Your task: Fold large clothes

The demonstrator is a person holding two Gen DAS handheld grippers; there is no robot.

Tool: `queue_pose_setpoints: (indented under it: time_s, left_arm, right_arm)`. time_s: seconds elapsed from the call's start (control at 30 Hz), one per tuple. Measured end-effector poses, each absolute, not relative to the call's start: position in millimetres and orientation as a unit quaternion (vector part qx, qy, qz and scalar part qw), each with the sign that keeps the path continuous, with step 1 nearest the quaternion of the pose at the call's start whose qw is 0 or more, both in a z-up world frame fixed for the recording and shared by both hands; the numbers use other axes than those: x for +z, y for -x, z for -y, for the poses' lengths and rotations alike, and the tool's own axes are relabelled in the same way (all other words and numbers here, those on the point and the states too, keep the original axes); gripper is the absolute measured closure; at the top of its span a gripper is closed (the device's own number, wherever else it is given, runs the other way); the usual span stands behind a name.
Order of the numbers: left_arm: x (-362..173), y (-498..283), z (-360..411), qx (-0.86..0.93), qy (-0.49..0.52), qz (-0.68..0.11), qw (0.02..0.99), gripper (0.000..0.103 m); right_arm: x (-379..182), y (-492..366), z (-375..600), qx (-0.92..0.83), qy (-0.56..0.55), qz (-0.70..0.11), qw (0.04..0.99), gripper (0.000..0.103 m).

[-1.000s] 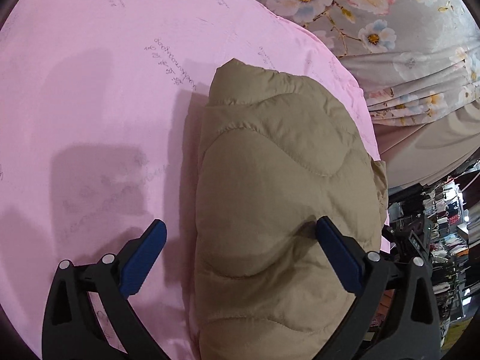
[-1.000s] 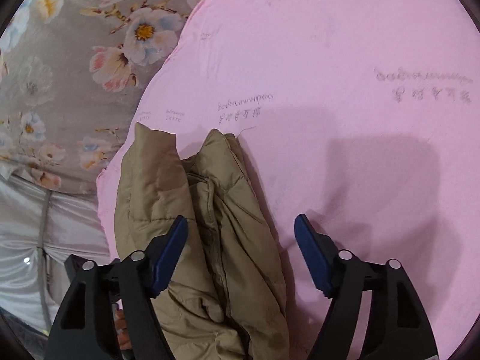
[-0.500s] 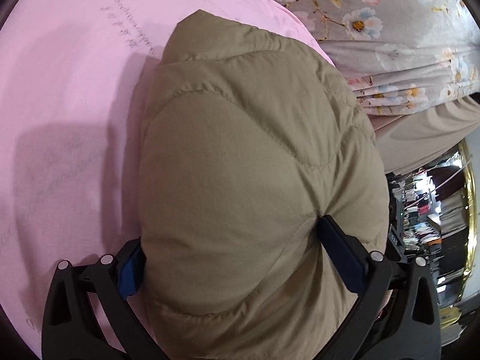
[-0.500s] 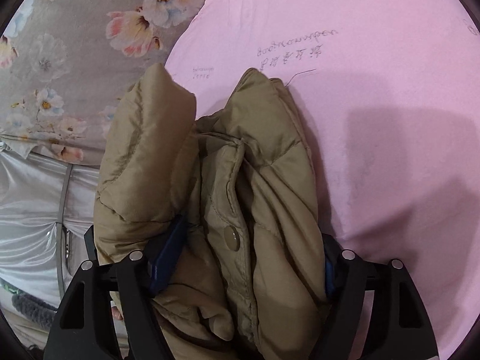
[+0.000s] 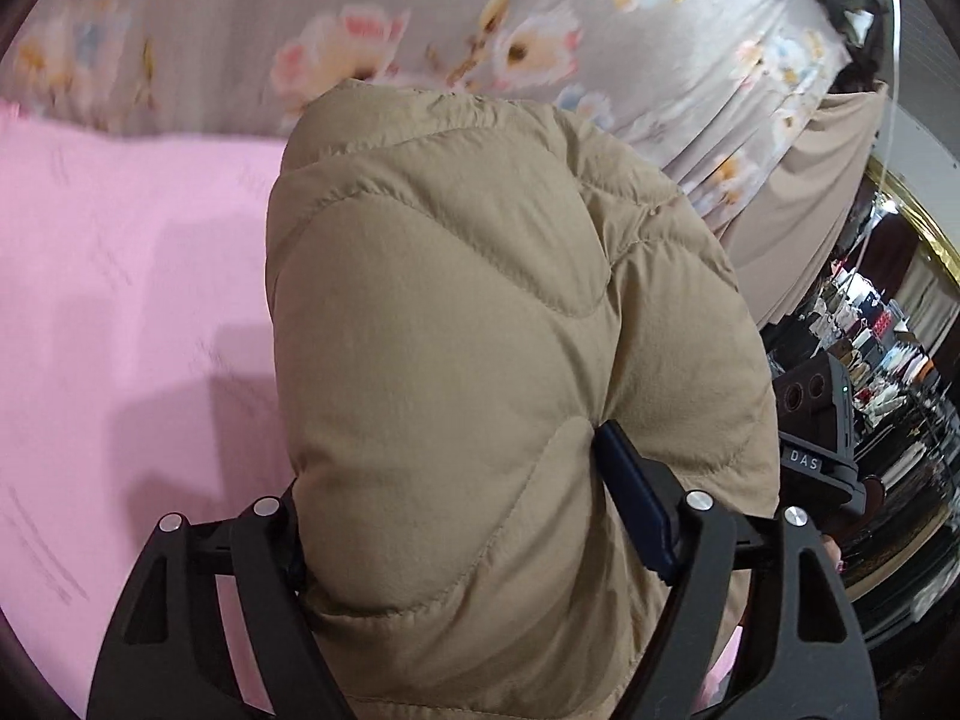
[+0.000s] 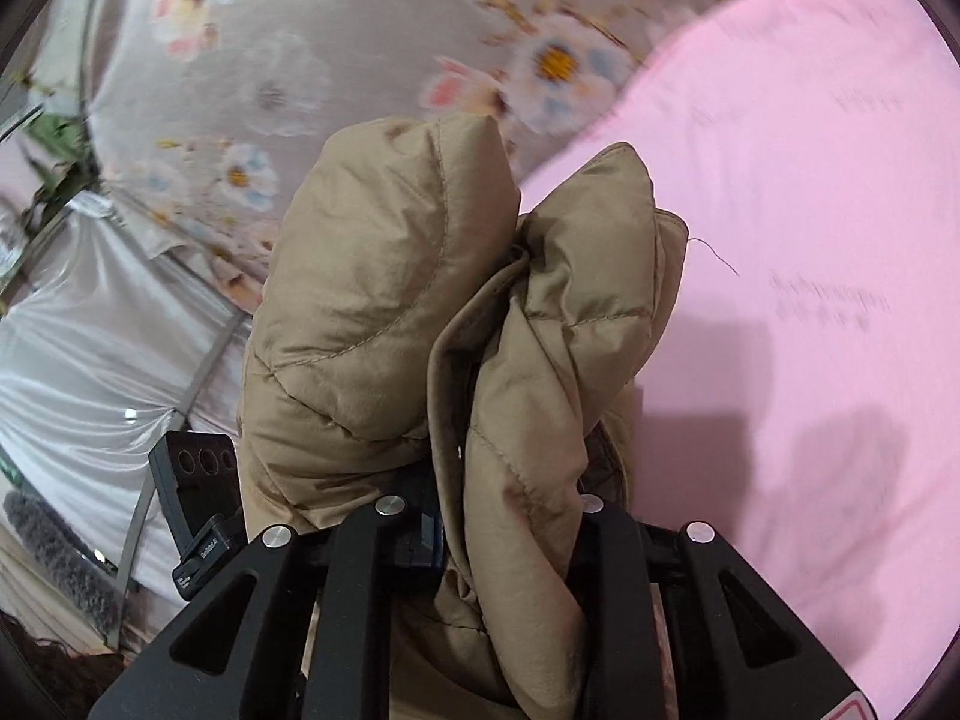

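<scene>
A folded tan quilted puffer jacket (image 5: 480, 360) fills the middle of the left wrist view. My left gripper (image 5: 456, 510) is shut on its smooth padded end and holds it above the pink sheet (image 5: 120, 300). In the right wrist view the jacket (image 6: 420, 330) shows its bunched, open edges with a collar fold. My right gripper (image 6: 504, 516) is shut on that end, its pads buried in the fabric. The jacket hangs lifted between both grippers.
The pink sheet (image 6: 810, 240) covers the bed. A grey floral bedspread (image 5: 540, 18) lies beyond it, also in the right wrist view (image 6: 270, 90). A shiny silver cloth (image 6: 90, 372) hangs at left. A shop interior (image 5: 870, 360) lies past the bed's edge.
Both grippers moved onto the jacket ends and shut on them. The jacket has lifted off the pink sheet and swung toward the floral bedspread.
</scene>
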State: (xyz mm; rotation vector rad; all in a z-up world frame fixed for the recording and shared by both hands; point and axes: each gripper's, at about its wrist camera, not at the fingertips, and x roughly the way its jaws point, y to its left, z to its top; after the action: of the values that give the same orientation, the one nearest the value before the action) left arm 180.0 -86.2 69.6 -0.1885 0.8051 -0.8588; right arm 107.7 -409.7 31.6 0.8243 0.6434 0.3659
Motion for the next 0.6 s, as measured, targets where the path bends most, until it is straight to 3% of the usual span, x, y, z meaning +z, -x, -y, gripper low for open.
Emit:
queue_pose_setpoints:
  time_s: [0.27, 0.43, 0.6]
  left_arm:
    - [133, -224, 47, -0.384, 0.062, -0.309, 0.868, 0.027]
    - [126, -271, 32, -0.362, 0.054, -0.312, 0.877, 0.027]
    - [85, -329, 24, -0.338, 0.051, -0.345, 0.874, 0.027]
  right_arm:
    - [88, -179, 371, 0.196, -0.359, -0.278, 0.869, 0.081]
    - [74, -233, 352, 0.188, -0.371, -0.300, 0.859, 0.081]
    - [30, -287, 335, 0.168, -0.378, -0.338, 0.845, 0.081]
